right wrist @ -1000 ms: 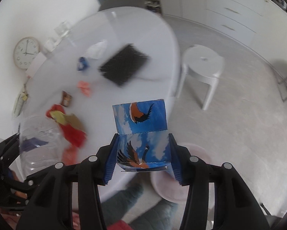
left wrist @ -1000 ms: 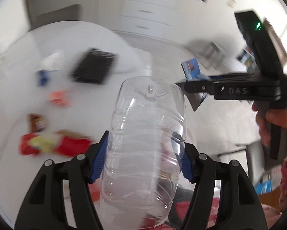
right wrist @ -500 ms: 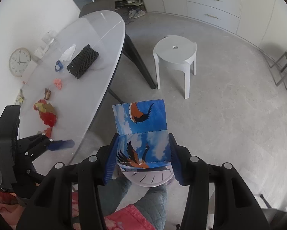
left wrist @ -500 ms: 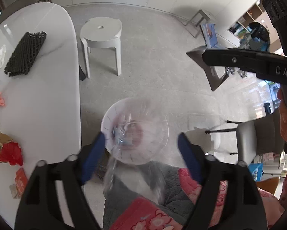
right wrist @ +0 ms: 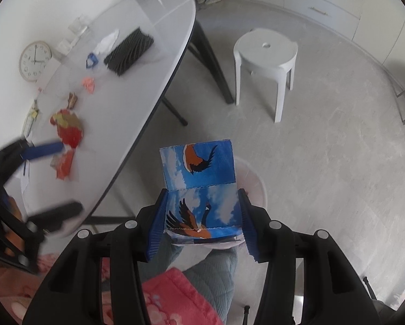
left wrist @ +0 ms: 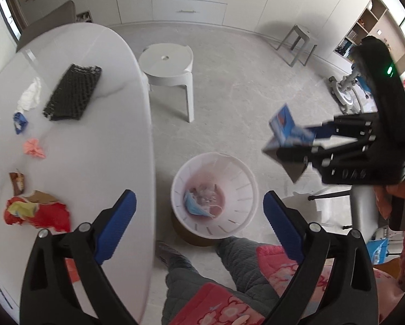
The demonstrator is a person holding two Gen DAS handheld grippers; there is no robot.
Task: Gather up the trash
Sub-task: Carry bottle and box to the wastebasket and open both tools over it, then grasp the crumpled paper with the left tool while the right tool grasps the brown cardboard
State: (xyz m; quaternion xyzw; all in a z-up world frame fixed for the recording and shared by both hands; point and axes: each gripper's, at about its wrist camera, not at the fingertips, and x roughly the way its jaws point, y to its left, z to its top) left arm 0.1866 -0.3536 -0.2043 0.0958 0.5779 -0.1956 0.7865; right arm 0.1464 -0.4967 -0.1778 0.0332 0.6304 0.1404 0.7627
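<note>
Two views differed: only the left wrist cam looked down into the white bin [left wrist: 247, 187], w/ crumpled scraps at its bottom, left gripper [left wrist: 199, 205] above it, jaws just opened wide, nothing between. Right cam alone showed a wall clock [right wrist: 35, 61]. Right gripper [right wrist: 202, 218] clamped the blue bird-print carton [right wrist: 199, 187]. "DAS" on its body.

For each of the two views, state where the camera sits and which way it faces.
Left wrist: on the left gripper, facing steeply down at the white bin; open jaws, which have just been opening with nothing between them, and the person's legs show.
Right wrist: on the right gripper, facing down past the blue bird carton clamped between its fingers; legs show.
Shared: table, white stool, bin, and each other's gripper.
</note>
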